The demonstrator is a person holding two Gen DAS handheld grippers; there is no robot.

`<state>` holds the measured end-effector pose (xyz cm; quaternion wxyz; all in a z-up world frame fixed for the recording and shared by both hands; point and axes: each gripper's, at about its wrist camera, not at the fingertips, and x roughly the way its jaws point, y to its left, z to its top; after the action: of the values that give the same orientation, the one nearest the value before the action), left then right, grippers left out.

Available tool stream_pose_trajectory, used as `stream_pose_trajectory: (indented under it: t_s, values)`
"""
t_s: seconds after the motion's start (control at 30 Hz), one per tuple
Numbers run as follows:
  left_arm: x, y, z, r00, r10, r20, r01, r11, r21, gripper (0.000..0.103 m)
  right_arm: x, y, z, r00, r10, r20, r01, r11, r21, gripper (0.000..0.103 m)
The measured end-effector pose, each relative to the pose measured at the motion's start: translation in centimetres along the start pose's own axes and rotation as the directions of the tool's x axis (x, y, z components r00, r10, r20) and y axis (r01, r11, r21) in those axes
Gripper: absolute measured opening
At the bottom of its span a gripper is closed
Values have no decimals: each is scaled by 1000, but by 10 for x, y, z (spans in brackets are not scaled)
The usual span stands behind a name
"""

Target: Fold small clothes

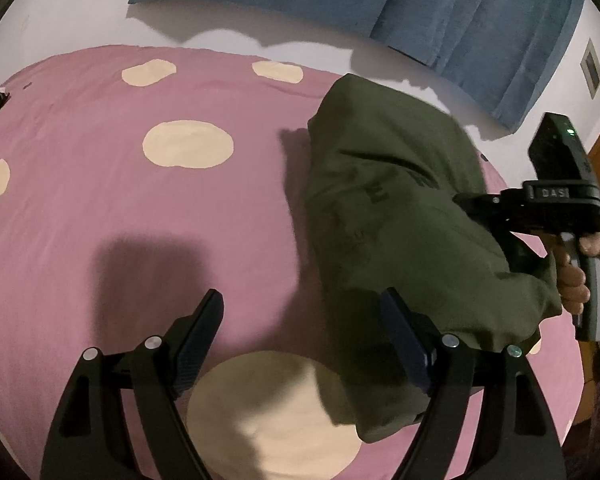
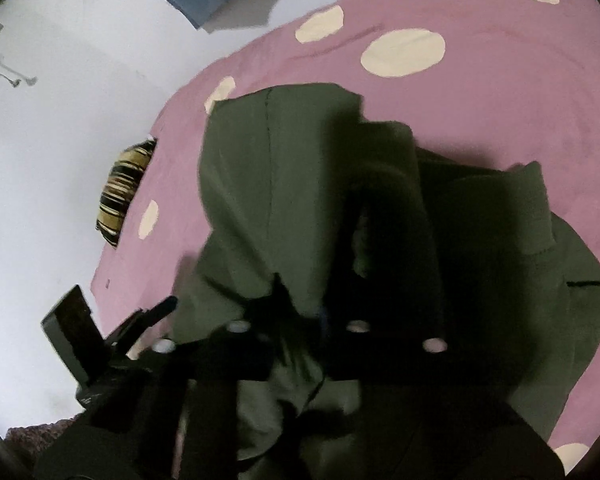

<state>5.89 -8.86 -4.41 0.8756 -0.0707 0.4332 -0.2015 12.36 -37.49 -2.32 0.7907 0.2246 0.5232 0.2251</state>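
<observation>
The green garment (image 1: pixel 400 216) lies long-ways up the bed (image 1: pixel 140 220), right of the wide, empty left gripper (image 1: pixel 300 344); the right gripper (image 2: pixel 300 320) (nearer) pinches its cloth.

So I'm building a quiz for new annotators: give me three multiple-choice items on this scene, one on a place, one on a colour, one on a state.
1. Where does the garment lie?
A. on the pink spotted bedcover
B. on a wooden floor
C. on a chair

2. What colour is the garment?
A. red
B. dark olive green
C. white

3. How is the left tool?
A. shut on the garment
B. shut on nothing
C. open, with nothing pressed between its fingers

Answers:
1 A, pink cover with cream spots shows all around the cloth.
2 B, the fabric reads olive green in both views.
3 C, its two fingers stand wide apart over the cover, one by the garment's edge.
</observation>
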Motion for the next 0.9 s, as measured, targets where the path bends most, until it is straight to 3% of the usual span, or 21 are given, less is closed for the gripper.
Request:
stream_pose_trajectory:
  t_s: [0.3, 0.47, 0.57, 0.7, 0.9]
  values:
    - [-7, -10, 2, 1000, -15, 17, 15, 999, 31, 80, -71, 29, -14, 976, 5, 216, 9, 998, -61, 3]
    - [-8, -25, -2, 999, -31, 13, 30, 997, 70, 83, -95, -18, -31, 965, -14, 263, 3, 999, 41, 3]
    - [-4, -32, -5, 1000, -31, 1, 31, 995, 94, 83, -89, -50, -43, 965, -38, 259, 10, 994, 110, 3]
    - [4, -39, -10, 1000, -17, -20, 20, 992, 121, 83, -67, -102, -64, 968, -15, 249, -45, 971, 234, 3]
    - [15, -42, -16, 999, 26, -42, -20, 990, 139, 83, -54, -120, -73, 960, 50, 275, -132, 949, 287, 4]
